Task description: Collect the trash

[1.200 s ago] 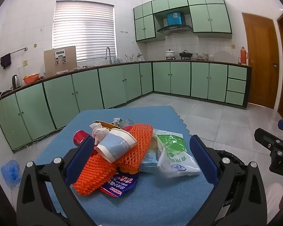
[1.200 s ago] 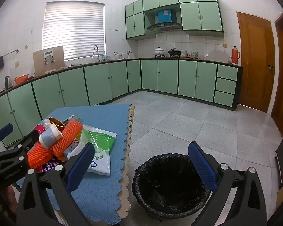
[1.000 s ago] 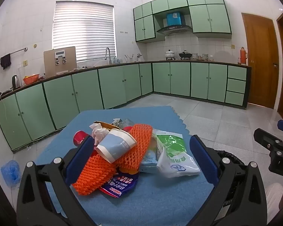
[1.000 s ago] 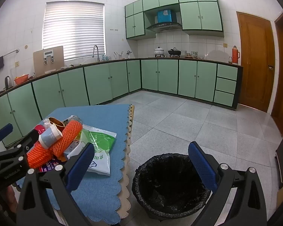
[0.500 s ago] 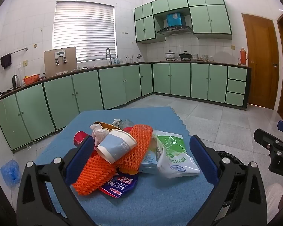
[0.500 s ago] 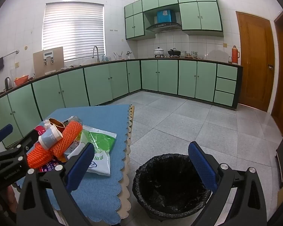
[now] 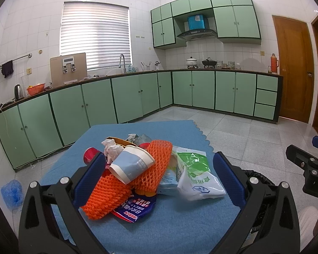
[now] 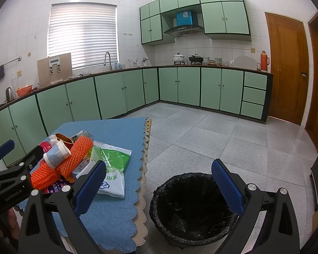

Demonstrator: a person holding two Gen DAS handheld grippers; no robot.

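A heap of trash lies on the blue table mat (image 7: 180, 222): orange foam netting (image 7: 125, 184), a blue and white paper cup (image 7: 131, 166) on top of it, a green and white plastic bag (image 7: 198, 175), crumpled tissue (image 7: 112, 149), a red lid (image 7: 90, 156) and a purple wrapper (image 7: 135, 208). My left gripper (image 7: 159, 177) is open and empty, just short of the heap. My right gripper (image 8: 159, 186) is open and empty above the black-lined trash bin (image 8: 190, 207), which stands on the floor right of the table. The heap also shows in the right wrist view (image 8: 74, 158).
Green kitchen cabinets (image 8: 180, 86) run along the back and left walls. A wooden door (image 8: 286, 69) is at the right. A blue bag (image 7: 11, 190) lies on the floor left of the table. The tiled floor (image 8: 222, 139) stretches beyond the bin.
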